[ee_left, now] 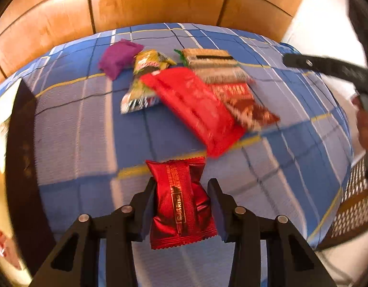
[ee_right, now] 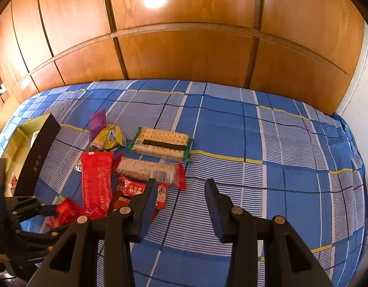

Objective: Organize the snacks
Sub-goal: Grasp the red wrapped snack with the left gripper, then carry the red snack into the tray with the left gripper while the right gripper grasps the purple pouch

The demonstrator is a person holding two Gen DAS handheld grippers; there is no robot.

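My left gripper point(ee_left: 181, 198) is clamped on a dark red snack packet point(ee_left: 182, 202) at the lower centre of the frame, above the blue checked cloth point(ee_left: 76, 143). My right gripper point(ee_right: 181, 201) has its jaws apart, with nothing between them. The long red packet point(ee_right: 96, 181) and the cracker pack point(ee_right: 161, 143) lie at centre left, and a dark box point(ee_right: 39, 157) stands at the left edge.

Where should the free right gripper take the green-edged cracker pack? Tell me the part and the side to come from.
Grip the green-edged cracker pack across its narrow width, near the middle, coming down from above with the open right gripper. It lies flat on the bedspread with its long axis running left to right, apart from the other snacks, so both long edges look free for the fingers.
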